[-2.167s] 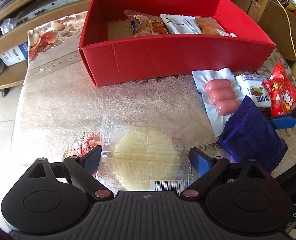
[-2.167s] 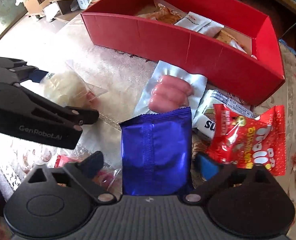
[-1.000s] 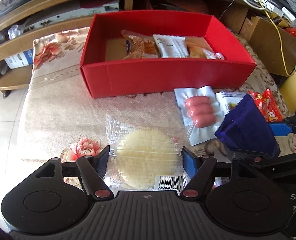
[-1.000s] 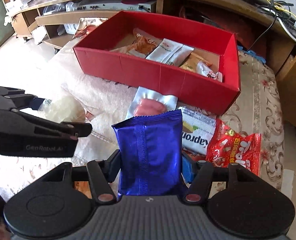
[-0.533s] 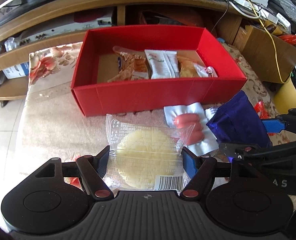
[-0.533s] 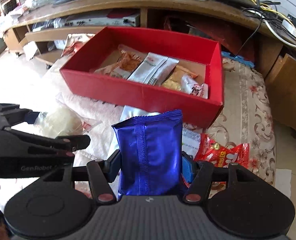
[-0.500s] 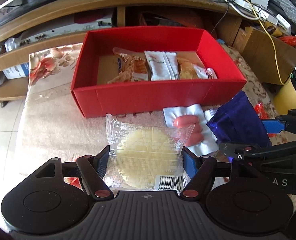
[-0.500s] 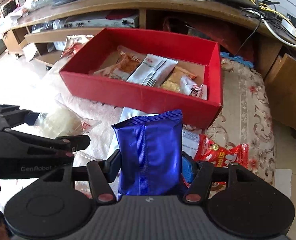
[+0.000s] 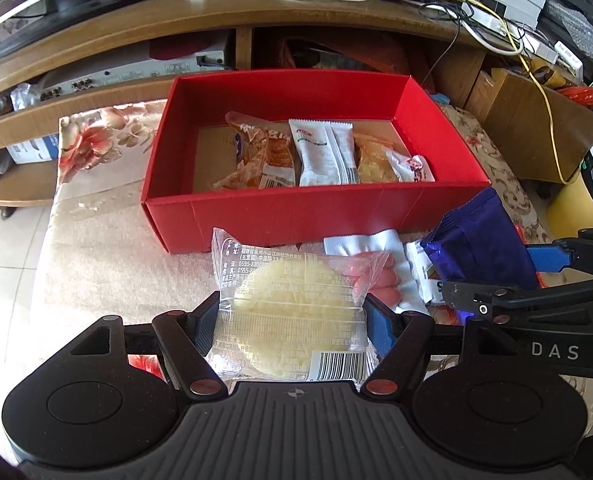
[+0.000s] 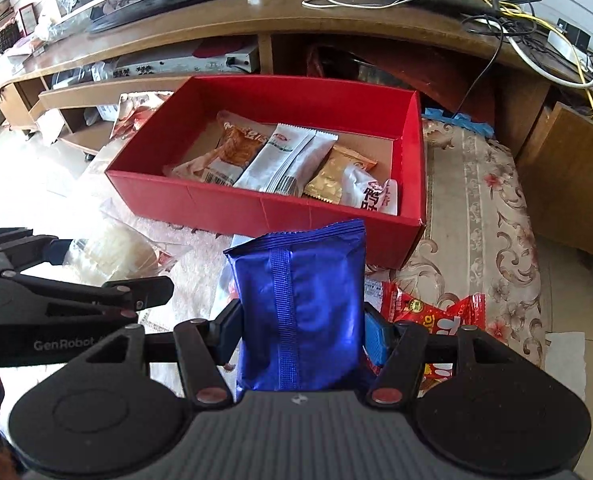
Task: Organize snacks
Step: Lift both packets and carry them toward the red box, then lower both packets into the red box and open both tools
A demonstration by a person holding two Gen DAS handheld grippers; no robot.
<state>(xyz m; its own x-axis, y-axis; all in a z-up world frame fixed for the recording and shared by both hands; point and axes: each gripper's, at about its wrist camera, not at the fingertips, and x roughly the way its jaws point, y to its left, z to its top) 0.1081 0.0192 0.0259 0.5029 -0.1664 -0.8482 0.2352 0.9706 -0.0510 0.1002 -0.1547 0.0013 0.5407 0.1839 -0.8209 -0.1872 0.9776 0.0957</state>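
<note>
Step in hand, as judged: carry to the box. Two snacks are held clear of the counter (image 9: 96, 264) and short of the red box (image 9: 316, 210).

Left gripper (image 9: 292, 320): jaws clenched on a clear-wrapped round pastry (image 9: 292, 312), gripped by the packet's two side edges, barcode end nearest the camera. The packet is seen in front of the box's near wall, not over the opening.

Right gripper (image 10: 298, 330): jaws clenched on a blue foil packet (image 10: 300, 304), held upright with its crimped top edge toward the box. It, too, is short of the near wall.

Inside the box, a row is already laid: an orange packet (image 9: 264, 156), a white packet (image 9: 322, 152), a gold packet (image 9: 376, 160) and a small white-and-red packet (image 9: 410, 166). The left part of the box floor is bare cardboard.

Left on the counter, just in front of the box: a sausage pack (image 9: 380, 272), a white packet partly hidden behind the blue one, and a red snack bag (image 10: 432, 316).

Next move, as judged: both packets need to be brought forward over the near wall and lowered inside before the jaws are released. The bare left end suits the pastry. The blue packet may need to be laid flat beside or on the row, since little free floor is seen on the right. The two grippers are close together, so a staggered approach would lessen the chance of a clash.
</note>
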